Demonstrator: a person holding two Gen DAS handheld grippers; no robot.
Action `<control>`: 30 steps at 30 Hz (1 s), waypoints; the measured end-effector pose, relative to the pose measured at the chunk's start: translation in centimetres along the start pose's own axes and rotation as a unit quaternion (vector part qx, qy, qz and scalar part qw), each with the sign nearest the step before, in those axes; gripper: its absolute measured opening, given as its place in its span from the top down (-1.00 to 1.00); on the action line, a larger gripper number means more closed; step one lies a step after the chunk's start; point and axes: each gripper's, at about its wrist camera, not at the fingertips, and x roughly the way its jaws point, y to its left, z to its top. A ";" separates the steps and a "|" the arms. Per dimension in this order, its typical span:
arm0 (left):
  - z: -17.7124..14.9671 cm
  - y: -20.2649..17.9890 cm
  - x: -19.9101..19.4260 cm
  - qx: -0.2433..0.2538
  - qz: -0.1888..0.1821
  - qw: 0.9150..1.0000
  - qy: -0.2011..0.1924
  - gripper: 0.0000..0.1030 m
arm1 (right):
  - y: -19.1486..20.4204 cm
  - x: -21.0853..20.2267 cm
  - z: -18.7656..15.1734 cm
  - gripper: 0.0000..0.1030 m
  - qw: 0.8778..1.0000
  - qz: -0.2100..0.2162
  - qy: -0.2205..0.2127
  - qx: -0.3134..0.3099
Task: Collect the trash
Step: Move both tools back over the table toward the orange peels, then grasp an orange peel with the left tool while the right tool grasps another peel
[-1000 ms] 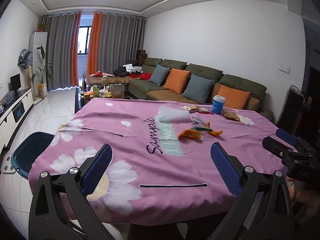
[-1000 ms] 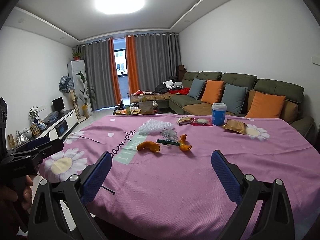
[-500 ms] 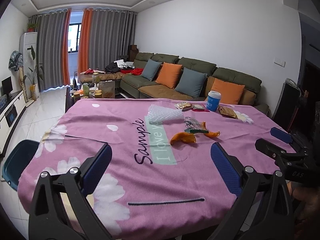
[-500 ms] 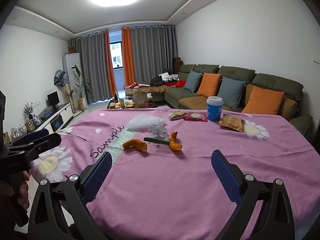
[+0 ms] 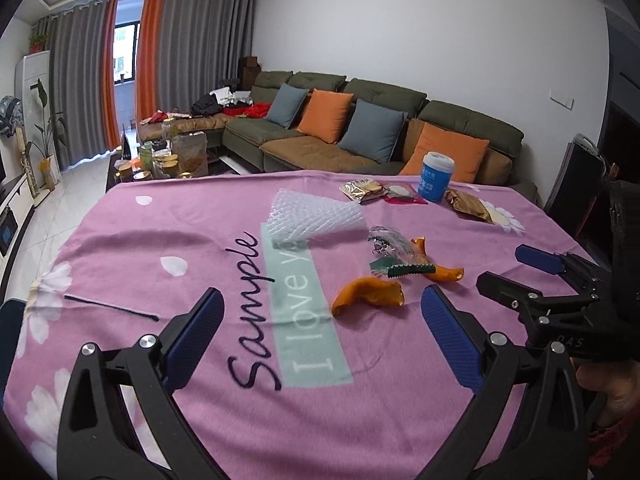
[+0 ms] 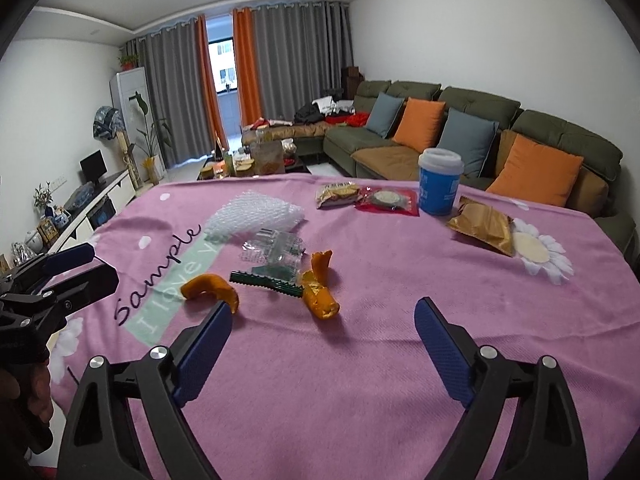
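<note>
Trash lies on a pink flowered tablecloth [image 5: 200, 216]: two orange peels [image 5: 368, 298] [image 6: 320, 296], a clear wrapper with a green edge [image 6: 276, 264], bubble wrap [image 5: 316, 220], snack packets [image 6: 338, 194], a gold packet [image 6: 484, 226] and a blue cup [image 6: 438, 184]. My left gripper [image 5: 320, 296] hangs open over the cloth, with one peel just ahead of its right finger. My right gripper [image 6: 324, 306] is open and its jaws are closing slightly. The other peel lies right in front of it, and the pads touch nothing.
A dark teal bin [image 5: 8, 328] stands on the floor at the table's left edge. A green sofa [image 5: 384, 140] with cushions runs behind the table, and a cluttered coffee table [image 5: 168, 160] stands further back. A thin black stick [image 5: 112, 308] lies on the cloth.
Both grippers have moved forward over the table and tipped down, so the trash looks larger and closer. The right jaws stand slightly narrower than before.
</note>
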 end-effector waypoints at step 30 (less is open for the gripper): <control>0.5 -1.8 11.2 0.008 -0.067 0.987 0.148 0.66 | -1.3 7.0 1.1 0.64 0.991 0.055 0.123 0.019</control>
